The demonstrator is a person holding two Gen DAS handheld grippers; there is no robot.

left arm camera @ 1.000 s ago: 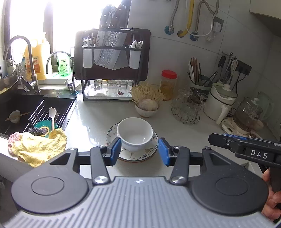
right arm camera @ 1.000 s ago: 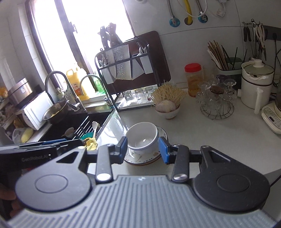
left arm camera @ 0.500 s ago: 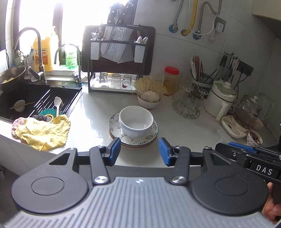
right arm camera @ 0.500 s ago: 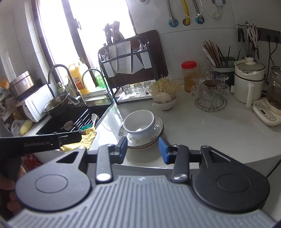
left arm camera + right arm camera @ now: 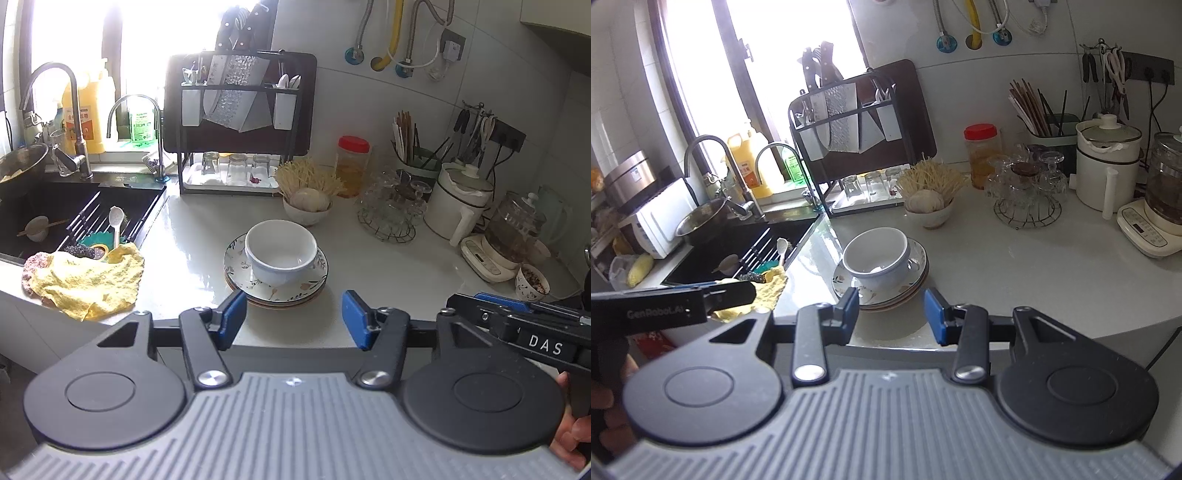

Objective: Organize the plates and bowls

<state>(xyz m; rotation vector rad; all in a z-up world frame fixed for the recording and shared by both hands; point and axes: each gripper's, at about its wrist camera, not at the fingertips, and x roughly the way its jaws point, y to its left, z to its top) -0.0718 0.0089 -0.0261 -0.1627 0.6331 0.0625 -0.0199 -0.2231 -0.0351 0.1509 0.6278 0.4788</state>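
Starting at the far left, a black sink [image 5: 85, 206] was seen sunk into the counter [image 5: 388, 273], with a spoon [image 5: 116, 221] lying on its rack. A yellow cloth [image 5: 88, 280] was draped over the counter edge just beside the sink. Behind it, a knife rack [image 5: 240, 122] was stood against the wall, with glasses [image 5: 236, 168] upturned on its tray.

Near the middle of the counter, a white bowl [image 5: 280, 249] was set upright on a stack of flowered plates [image 5: 277, 288]; the bowl's inside could be seen to be bare. The left gripper [image 5: 293, 319] was held short of the stack, touching nothing. Its jaws had just been opening and were stood apart, with only the counter edge and the plates' near rim seen through the gap. The right gripper [image 5: 892, 315] was likewise held short of the plates [image 5: 886, 284] and the bowl [image 5: 877, 254], its jaws parted and nothing clamped between them.

Further right, a small bowl of noodles [image 5: 308, 195] was placed behind the plates, then a red-lidded jar [image 5: 351, 166], a wire stand of glassware [image 5: 391, 214], a white cooker [image 5: 458, 203] and a glass kettle [image 5: 513, 232].
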